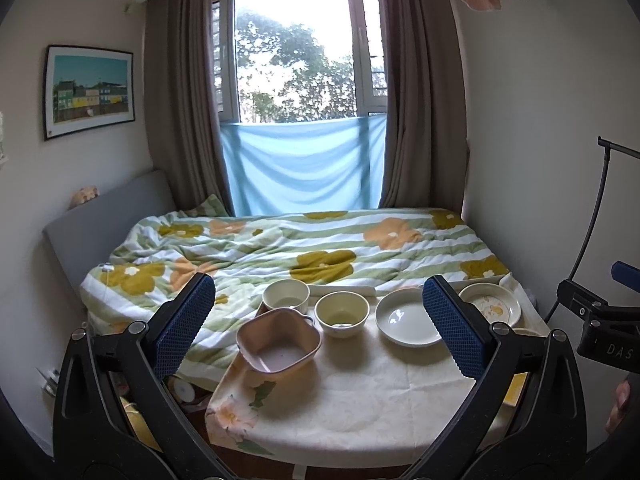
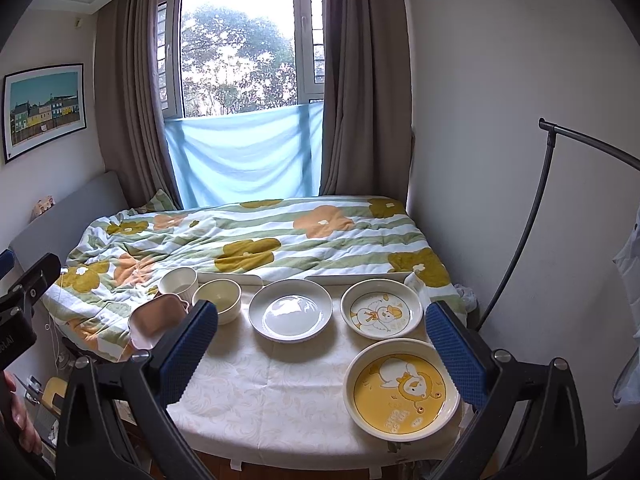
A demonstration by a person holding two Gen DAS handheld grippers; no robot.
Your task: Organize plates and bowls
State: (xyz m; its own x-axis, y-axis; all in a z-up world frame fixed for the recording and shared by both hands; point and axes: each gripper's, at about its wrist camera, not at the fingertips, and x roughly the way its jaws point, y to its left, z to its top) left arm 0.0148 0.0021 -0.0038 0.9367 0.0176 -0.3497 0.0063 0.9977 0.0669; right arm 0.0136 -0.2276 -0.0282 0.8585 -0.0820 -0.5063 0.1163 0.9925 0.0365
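Observation:
On the cloth-covered table (image 1: 360, 392) stand a pink square bowl (image 1: 278, 340), two cream round bowls (image 1: 341, 314) (image 1: 286, 295), a plain white plate (image 1: 408, 322) and a white plate with a duck picture (image 1: 490, 305). In the right wrist view the same show: pink bowl (image 2: 154, 320), cream bowls (image 2: 218, 300) (image 2: 179, 280), white plate (image 2: 291, 311), duck plate (image 2: 381, 309), plus a yellow duck plate (image 2: 402, 390) near the front right. My left gripper (image 1: 318, 328) is open and empty above the table's front. My right gripper (image 2: 322, 350) is open and empty, also held back from the dishes.
A bed with a flowered quilt (image 1: 300, 248) lies right behind the table. A window with brown curtains (image 1: 296, 60) is beyond it. A black stand pole (image 2: 532, 220) curves up at the right wall. White trays (image 2: 228, 278) lean at the table's far edge.

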